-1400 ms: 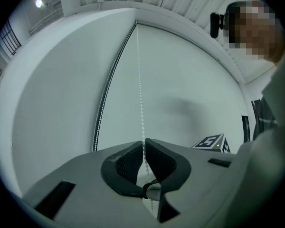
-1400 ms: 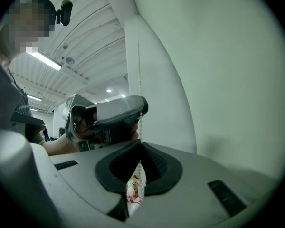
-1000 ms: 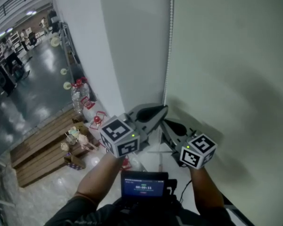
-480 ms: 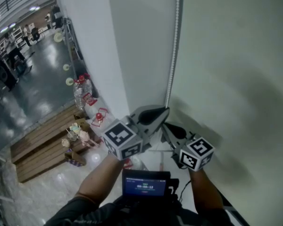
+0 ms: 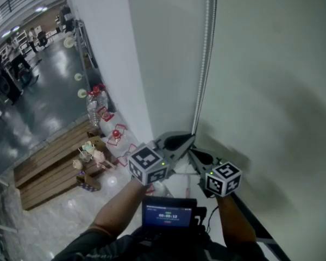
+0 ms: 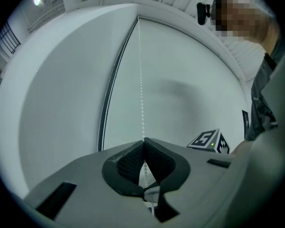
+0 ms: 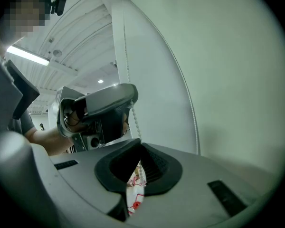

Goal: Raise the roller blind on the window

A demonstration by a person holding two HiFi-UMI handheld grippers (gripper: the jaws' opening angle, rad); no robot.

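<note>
White bead chain [image 5: 205, 53]; where does it sit, and which way from the claws? (A)

Hard against the left edge of the roller blind [image 5: 271, 91]; it hangs near upright from the top of the head view down to the two claws; its long axis is vertical, so the free length runs straight up from both of them. (B)

And the claws themselves? (A)

Left gripper [image 5: 190, 138] pressed together on the chain; beads enter at its tips and are visible behind the pads too; right gripper [image 5: 192, 153] pinches the same cord just below the left, close beside it; in the right gripper view the left one sits directly above, with a short run of beads between them. (B)

Which hand is nearer the next bite? (A)

The left, I'd judge, being the higher; any fresh grip means reaching up along the chain's line; the pull itself goes down along it. (B)

How does the blind look? (A)

Pale grey-green cloth, flat and matt, filling everything right of the chain; no bottom edge shows, so it reads as mostly down; plain white wall [image 5: 152, 64] lies left of the chain. (B)
</note>
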